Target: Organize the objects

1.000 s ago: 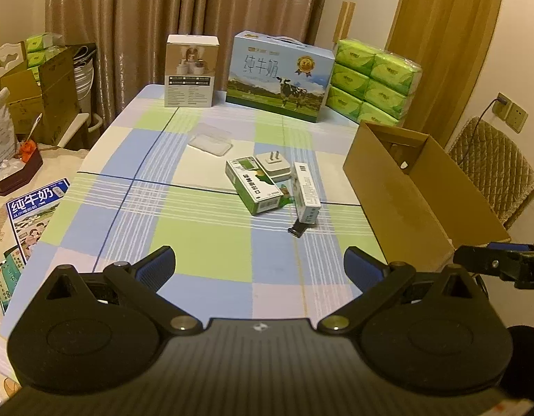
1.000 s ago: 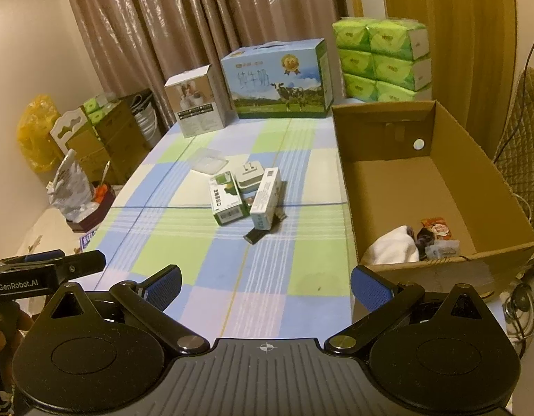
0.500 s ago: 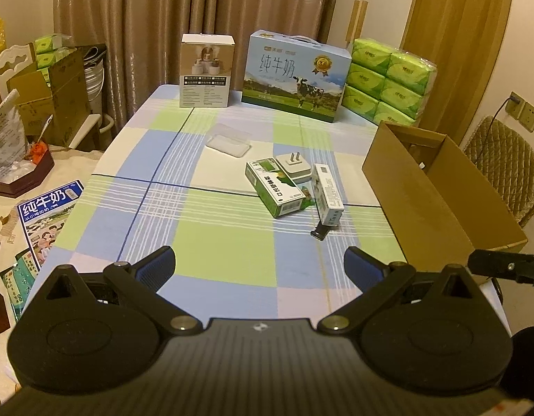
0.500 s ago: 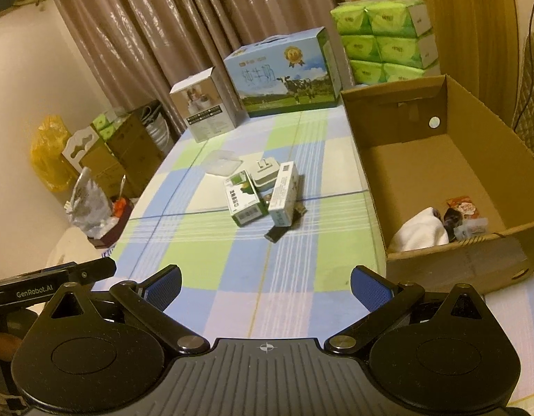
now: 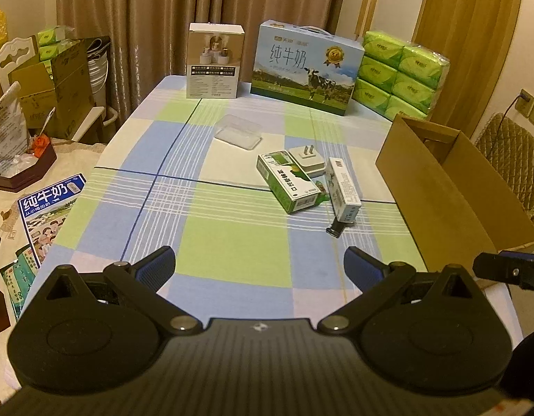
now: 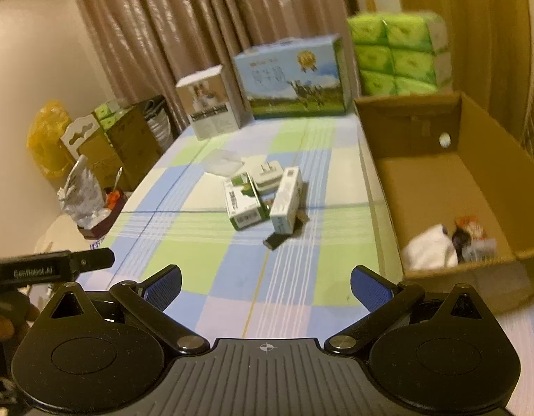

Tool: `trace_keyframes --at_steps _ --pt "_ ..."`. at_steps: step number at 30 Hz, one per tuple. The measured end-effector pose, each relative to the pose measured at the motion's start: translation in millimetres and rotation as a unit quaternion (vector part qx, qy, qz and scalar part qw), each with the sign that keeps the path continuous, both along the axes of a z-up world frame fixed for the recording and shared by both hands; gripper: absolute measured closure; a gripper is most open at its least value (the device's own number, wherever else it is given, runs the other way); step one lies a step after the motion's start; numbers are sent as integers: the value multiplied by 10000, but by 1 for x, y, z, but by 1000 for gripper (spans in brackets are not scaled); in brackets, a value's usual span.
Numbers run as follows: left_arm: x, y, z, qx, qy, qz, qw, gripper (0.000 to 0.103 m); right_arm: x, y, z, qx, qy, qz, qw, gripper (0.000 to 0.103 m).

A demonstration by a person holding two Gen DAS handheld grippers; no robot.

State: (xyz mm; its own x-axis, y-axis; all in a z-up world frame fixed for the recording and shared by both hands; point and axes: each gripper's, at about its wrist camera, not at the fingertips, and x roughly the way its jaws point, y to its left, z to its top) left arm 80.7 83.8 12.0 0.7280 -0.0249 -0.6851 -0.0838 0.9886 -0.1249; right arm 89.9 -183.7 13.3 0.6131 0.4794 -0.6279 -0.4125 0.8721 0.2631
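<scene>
Both views have crept nearer the cluster at mid-frame on the desk, each hand-held gripper wide open and empty, where the green box, probably light stiff card, suits gripping across its long sides.

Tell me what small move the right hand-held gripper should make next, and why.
Probably ease the right hand-held gripper forward toward the white carton, the clutter item lying nearest the cardboard box. Its jaws stand wide open and empty, it hangs short of the pile, and the box already holds a few items, so that seems the place for sorting.
</scene>
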Motion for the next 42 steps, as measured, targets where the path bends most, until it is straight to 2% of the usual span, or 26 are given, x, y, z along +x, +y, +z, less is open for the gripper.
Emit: trace_keyframes --at_steps 4,15,23,25,26,27,30,35,42 --pt "7 5 -5 29 30 12 10000 1 -2 10 -10 -187 -299 143 9993 2" --pt "38 8 -26 29 115 -114 9999 1 13 24 -40 -271 -383 283 9985 2" --pt "67 10 -47 118 221 -194 9995 1 33 46 -61 -564 -444 415 9966 3" --pt "75 12 -53 121 237 -203 9994 1 41 51 -67 -586 -418 463 9963 12" --pt "79 13 -56 110 254 -205 9994 2 46 53 -71 -604 -376 478 9963 22" --pt "84 14 -59 101 259 -211 9994 2 51 55 -74 -627 -326 475 9964 27" --pt "95 15 -66 109 251 -250 9993 2 67 60 -85 -703 -242 455 9962 34" --pt "116 13 -80 167 256 -373 9988 2 94 68 -104 -832 -106 342 9959 41" --pt "139 15 -104 74 328 -329 9989 2 128 82 -130 -733 189 316 9966 41"
